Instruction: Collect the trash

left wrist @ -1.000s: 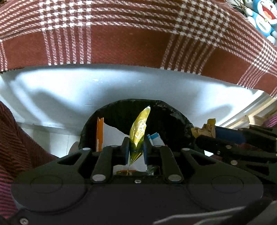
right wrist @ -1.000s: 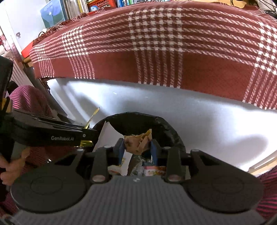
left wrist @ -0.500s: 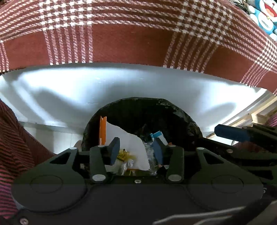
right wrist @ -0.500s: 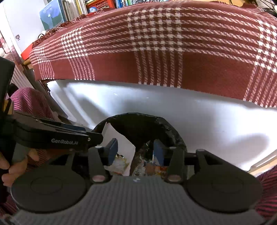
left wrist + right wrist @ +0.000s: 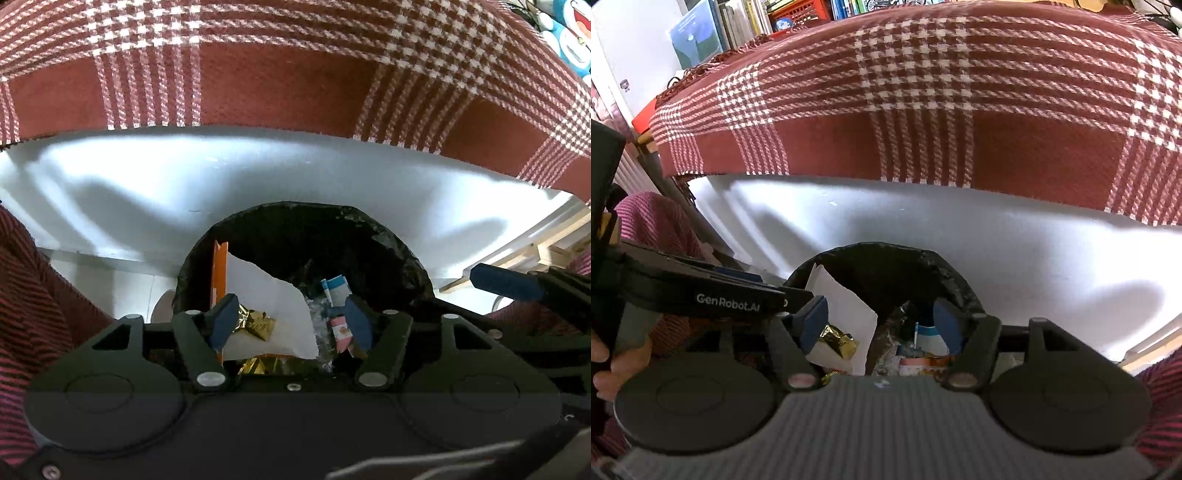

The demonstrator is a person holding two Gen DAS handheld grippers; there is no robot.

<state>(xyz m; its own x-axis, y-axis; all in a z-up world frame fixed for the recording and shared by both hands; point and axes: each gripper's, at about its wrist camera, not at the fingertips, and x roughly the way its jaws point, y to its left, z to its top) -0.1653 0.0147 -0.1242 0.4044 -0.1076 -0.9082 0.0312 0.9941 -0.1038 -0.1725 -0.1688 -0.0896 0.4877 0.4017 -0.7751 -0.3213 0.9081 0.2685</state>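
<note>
In the left wrist view, our left gripper (image 5: 290,323) hangs over a black-lined trash bin (image 5: 388,236), its blue pads spread and opening wider, pinching nothing. Directly below and between the fingers lie a gold foil wrapper (image 5: 256,323) on a white paper sheet (image 5: 273,302), with an orange card (image 5: 219,273) standing at the bin's left wall and a small pink-and-white packet (image 5: 341,330) beside the right pad. The trash already rests inside the bin. Beyond the gripper's tips a white panel (image 5: 184,184) rises under a red plaid blanket (image 5: 258,81), so we judge forward room tight. In the right wrist view, our right gripper (image 5: 881,325) is likewise spread and opening over the same bin, nothing between its pads; the gold wrapper lies just below its left pad. The other gripper's black finger crosses immediately to its left, nearly touching. We judge the main risk is the two tools knocking together on withdrawal, or a pad snagging the bin liner (image 5: 953,273) and dragging it. Open room lies upward and back towards us.
</note>
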